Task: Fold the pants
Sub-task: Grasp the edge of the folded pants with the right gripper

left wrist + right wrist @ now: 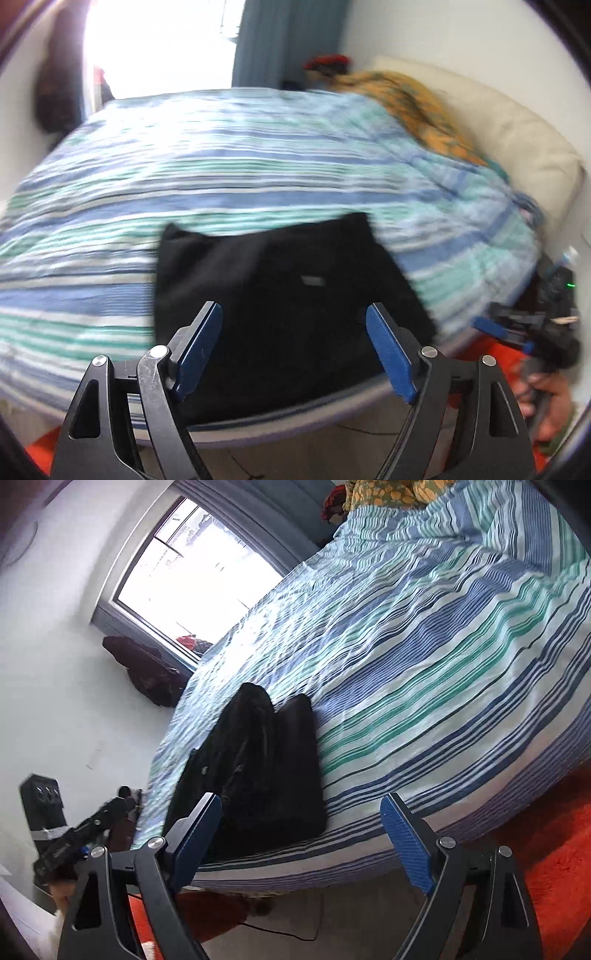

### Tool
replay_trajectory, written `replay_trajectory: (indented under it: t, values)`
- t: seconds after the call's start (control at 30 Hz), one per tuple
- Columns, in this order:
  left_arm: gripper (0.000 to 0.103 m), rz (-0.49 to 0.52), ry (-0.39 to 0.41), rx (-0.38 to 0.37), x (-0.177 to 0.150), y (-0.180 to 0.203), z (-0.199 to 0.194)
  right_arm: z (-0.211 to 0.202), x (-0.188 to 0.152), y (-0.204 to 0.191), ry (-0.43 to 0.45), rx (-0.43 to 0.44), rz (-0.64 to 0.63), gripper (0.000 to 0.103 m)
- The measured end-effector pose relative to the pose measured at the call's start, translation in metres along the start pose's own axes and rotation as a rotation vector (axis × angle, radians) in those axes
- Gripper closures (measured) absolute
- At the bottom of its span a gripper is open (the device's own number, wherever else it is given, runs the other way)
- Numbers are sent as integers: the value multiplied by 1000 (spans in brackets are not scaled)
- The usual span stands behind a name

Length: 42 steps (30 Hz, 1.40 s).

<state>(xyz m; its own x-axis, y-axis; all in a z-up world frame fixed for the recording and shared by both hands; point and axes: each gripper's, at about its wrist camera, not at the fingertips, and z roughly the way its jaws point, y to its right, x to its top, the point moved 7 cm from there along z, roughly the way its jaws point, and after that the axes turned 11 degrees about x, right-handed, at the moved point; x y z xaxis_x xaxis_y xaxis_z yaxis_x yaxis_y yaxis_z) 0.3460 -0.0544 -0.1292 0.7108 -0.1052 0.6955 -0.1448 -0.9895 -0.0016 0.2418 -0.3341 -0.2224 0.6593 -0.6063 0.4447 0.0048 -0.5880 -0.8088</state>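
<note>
Pants: black pants [280,280], folded, lower centre, on striped bedspread [221,166].
Left gripper [294,314]: spread, empty, above pants.
Right gripper [301,805]: spread, empty.

The black pants [280,277] lie folded on the striped bed [221,166], near its edge. The left gripper [294,314] hovers above them, its jaws wide apart and empty.

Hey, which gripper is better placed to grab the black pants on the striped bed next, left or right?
Probably the left. The left gripper is open and frames the folded black fabric pants squarely. The right gripper is open too, but the pants sit toward its left finger, on the blue-and-green striped bedspread.
</note>
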Motion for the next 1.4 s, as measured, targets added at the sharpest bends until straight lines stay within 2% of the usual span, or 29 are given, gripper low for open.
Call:
replay_trajectory:
  t: [0.07,0.13,0.2,0.27,0.37,0.43,0.5,0.57,0.7,0.73,0.8,0.9,1.0,1.1,1.17,1.23,1.3,1.4]
  values:
    - [27,-31,-31,76,-12,-31,17,22,5,-9,-75,92,31,16]
    - [43,-27,-92,72,-31,-40,35,48,14,-21,-180,163,37,18]
    - [54,14,-177,58,-55,-33,58,71,25,-30,-277,171,5,22]
    - [55,48,-197,59,-71,-28,68,88,33,-34,-349,151,-30,24]
    - [55,57,-197,35,-72,-24,64,113,34,-36,-469,134,-39,33]
    - [55,69,-200,30,-72,-22,63,126,29,-34,-541,121,-36,40]
    - [55,82,-196,36,-74,-20,63,138,19,-30,-619,68,-60,47]
    - [55,83,-195,38,-74,-19,64,145,12,-23,-670,9,-89,48]
    - [55,78,-194,45,-75,-19,66,154,2,-18,-734,13,-70,49]
    - [55,80,-192,49,-75,-19,66,157,0,-16,-743,10,-66,49]
    - [54,75,-183,55,-73,-20,65,162,-3,-16,-743,-35,-96,76]
    - [50,21,-159,47,-65,-26,53,160,0,-40,-729,-40,-198,81]
    - [41,-35,-98,35,-51,-33,30,138,18,-67,-664,34,-232,83]
    - [39,-42,-51,33,-40,-31,14,111,25,-65,-620,48,-220,83]
    - [39,-21,-62,27,-42,-22,16,102,19,-44,-616,12,-182,83]
    - [39,24,-93,35,-50,-11,26,101,4,-10,-625,-73,-130,83]
    - [39,80,-136,56,-63,-2,38,104,-8,10,-601,-87,-73,79]
    - [42,117,-168,89,-75,1,48,103,-6,10,-554,-64,-39,69]
